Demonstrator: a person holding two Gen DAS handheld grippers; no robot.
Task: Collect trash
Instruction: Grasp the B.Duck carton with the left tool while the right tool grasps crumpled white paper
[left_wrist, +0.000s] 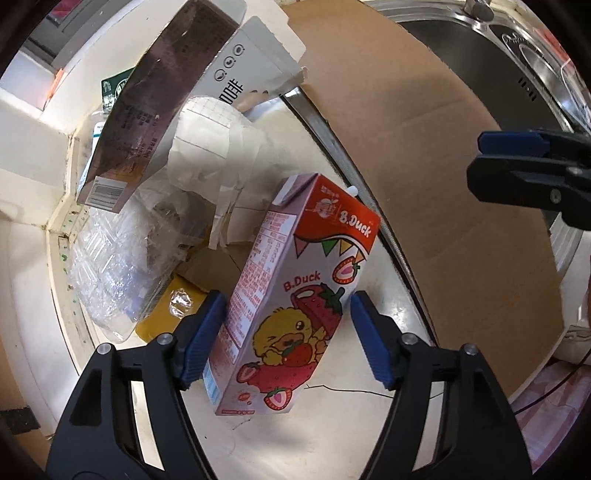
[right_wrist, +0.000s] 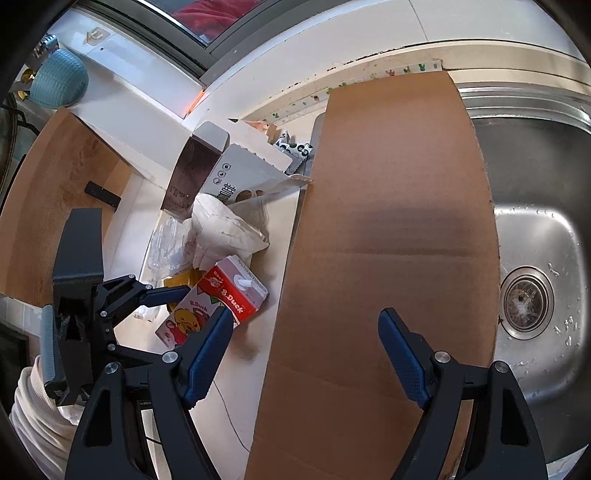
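Carton (left_wrist: 291, 291) is the target: pink B.Duck strawberry drink box, lying tilted on the white desk (left_wrist: 373, 280), top gable pointing away from the left claw (left_wrist: 286, 334). It sits just beside the trash pile and close to the edge of the cardboard sheet (left_wrist: 443, 184) that bridges the sink (right_wrist: 535, 240).

Left claw straddles the carton's lower half, jaws spread. Left pad looks at or nearly on the carton's printed side, right pad stands clear of the other edge. Not a pinch. Right claw (right_wrist: 306, 354) hangs spread and empty over the cardboard sheet.

Handling, as a judgement:
- Laminated paperboard, probably empty or near empty, so light. Walls cave under a hard squeeze.
- Glossy print, so slippery faces. Blue pads are ribbed, which helps.
- Straw port on top looks open in the right wrist view, so leftover liquid could dribble if tipped.
- Best hold: across the two narrow sides at mid-body, pads flat on the faces. Avoid the gable, it folds.
- Carton lies skewed to the jaw line, so closing now may twist it or skid it on the smooth desk. Square up first.

Rest of the pile (brown box (left_wrist: 155, 96), white torn carton (left_wrist: 255, 62), crumpled paper (left_wrist: 218, 147), clear plastic wrap (left_wrist: 110, 266)) is soft, loose stuff and will likely shift if bumped.
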